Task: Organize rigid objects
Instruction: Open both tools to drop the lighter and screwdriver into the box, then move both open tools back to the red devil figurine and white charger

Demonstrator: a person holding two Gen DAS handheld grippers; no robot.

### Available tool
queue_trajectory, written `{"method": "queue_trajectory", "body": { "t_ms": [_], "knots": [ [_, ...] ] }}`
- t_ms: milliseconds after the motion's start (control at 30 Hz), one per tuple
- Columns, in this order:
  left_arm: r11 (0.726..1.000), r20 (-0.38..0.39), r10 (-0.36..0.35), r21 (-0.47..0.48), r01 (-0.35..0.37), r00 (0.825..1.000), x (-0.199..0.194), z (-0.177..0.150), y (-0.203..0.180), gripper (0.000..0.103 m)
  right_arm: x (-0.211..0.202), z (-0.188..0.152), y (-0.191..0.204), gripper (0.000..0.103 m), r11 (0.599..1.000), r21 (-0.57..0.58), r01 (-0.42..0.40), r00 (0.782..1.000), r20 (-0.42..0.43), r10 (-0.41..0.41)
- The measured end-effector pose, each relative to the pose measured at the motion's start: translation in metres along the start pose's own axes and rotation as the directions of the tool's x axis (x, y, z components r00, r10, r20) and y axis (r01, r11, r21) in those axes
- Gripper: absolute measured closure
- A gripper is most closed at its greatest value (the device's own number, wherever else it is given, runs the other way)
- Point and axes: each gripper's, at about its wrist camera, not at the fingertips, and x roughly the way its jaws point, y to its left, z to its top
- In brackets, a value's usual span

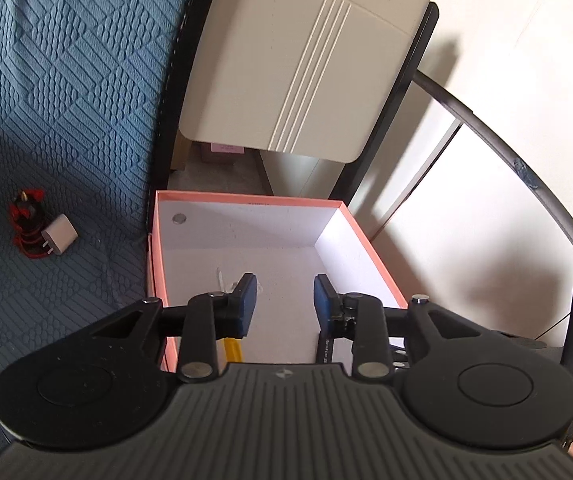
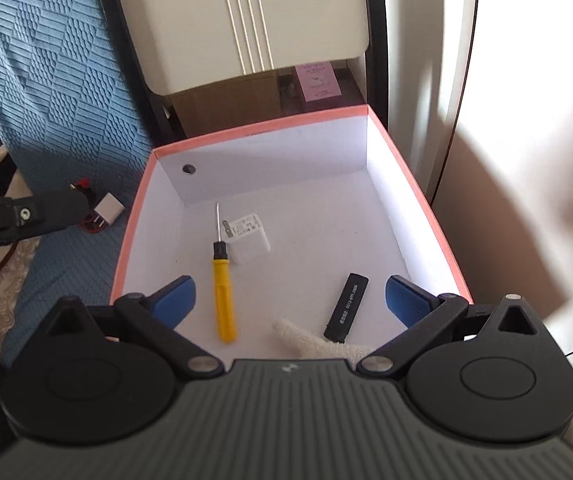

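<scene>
Two grippers are hovering over the pink-rimmed box, the right gripper gaping wide and empty above the yellow screwdriver, white charger and black stick lying inside, the left gripper standing partly open, gripping nothing.

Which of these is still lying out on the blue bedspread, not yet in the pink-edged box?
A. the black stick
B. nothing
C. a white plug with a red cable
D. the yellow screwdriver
C: the white plug and red cable lie on the bedspread, left of the box.
</scene>
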Motion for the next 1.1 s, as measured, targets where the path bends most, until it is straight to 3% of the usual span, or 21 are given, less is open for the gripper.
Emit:
{"method": "queue_trajectory", "body": {
  "t_ms": [200, 333, 667, 800, 1100],
  "knots": [
    [1.000, 0.082, 0.009, 0.027, -0.011, 0.997, -0.041, 0.013, -0.003, 0.056, -0.029, 0.016, 0.023, 0.000, 0.999, -0.036, -0.019, 0.997, 0.072, 0.022],
    [0.996, 0.103, 0.040, 0.071, -0.047, 0.994, -0.059, 0.013, 0.003, 0.053, -0.045, 0.023, 0.039, 0.000, 0.997, -0.075, 0.011, 0.990, 0.144, 0.000],
    [0.996, 0.185, 0.045, 0.072, -0.059, 0.982, -0.109, 0.014, 0.032, 0.052, -0.062, 0.023, 0.074, 0.000, 0.994, -0.112, 0.002, 0.985, 0.172, 0.017],
    [0.990, 0.222, 0.101, 0.072, -0.119, 0.970, -0.122, 0.015, 0.043, 0.046, -0.066, 0.024, 0.092, 0.000, 0.990, -0.142, 0.003, 0.982, 0.185, 0.024],
    [0.988, 0.259, 0.141, 0.019, -0.151, 0.955, -0.146, 0.008, 0.084, 0.044, -0.054, 0.015, 0.140, 0.000, 0.976, -0.216, -0.038, 0.983, 0.167, 0.075]
  ]
}}
